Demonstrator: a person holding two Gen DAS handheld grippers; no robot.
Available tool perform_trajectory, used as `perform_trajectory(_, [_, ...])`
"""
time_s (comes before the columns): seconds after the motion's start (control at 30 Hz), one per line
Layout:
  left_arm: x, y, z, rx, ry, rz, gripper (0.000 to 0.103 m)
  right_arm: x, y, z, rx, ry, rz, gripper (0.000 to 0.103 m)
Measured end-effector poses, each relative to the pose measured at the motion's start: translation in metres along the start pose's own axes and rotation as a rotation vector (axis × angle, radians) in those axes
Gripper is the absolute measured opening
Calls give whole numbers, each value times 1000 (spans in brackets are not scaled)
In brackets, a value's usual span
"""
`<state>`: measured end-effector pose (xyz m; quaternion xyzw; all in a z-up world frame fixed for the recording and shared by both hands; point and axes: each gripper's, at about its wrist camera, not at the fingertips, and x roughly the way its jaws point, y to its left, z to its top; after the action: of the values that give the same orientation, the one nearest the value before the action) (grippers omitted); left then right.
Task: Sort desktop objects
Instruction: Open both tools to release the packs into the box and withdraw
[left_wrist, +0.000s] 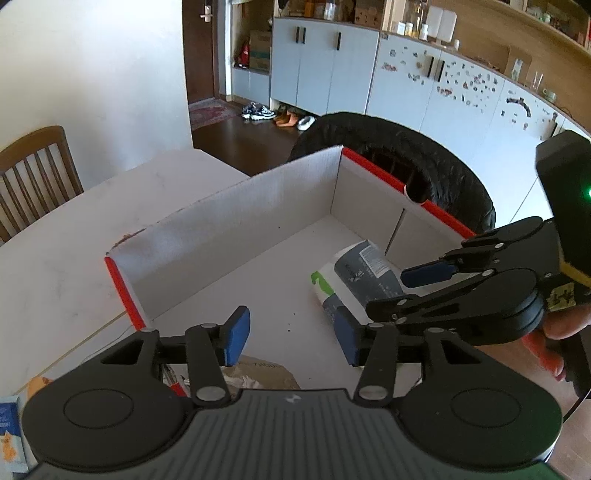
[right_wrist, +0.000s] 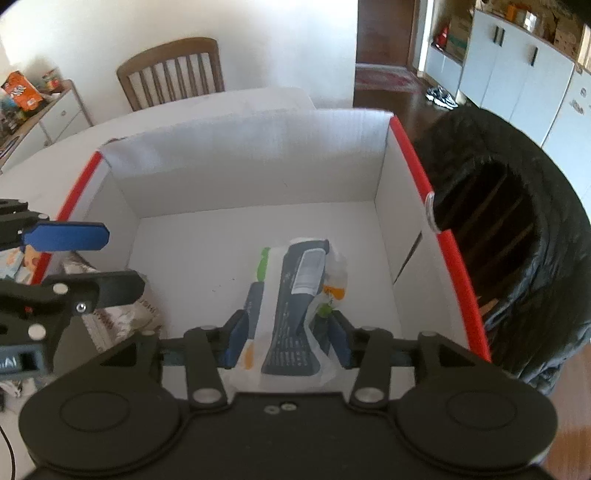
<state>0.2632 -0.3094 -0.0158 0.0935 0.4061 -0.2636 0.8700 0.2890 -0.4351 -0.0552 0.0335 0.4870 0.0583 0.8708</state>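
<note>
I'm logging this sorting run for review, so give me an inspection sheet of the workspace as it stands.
Surface: white table, partly bare.
Job's things: white cardboard box with red edges, open on top; a blue-and-white packet lies on its floor with a clear wrapper beside it.
Clutter: crumpled brown bag by the box's near wall; carton at the table edge.
Grippers: left gripper open, nothing between the pads; right gripper open astride the packet, pads not pressing it.
Cables: thin black cable at the frame's lower left.
Surroundings: wooden chair, black jacket over another chair, white cabinets.
</note>
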Motion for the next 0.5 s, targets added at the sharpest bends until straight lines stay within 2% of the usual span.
perform_trajectory(0.43, [-36,-2,-12,-48,-69,-15,50,-44,7,-2,-30,-61,47,50])
perform_trajectory(0.5, [-45,-1,-17,-56,-86,-19,58,-52,10,-3,-37,-79,50,52])
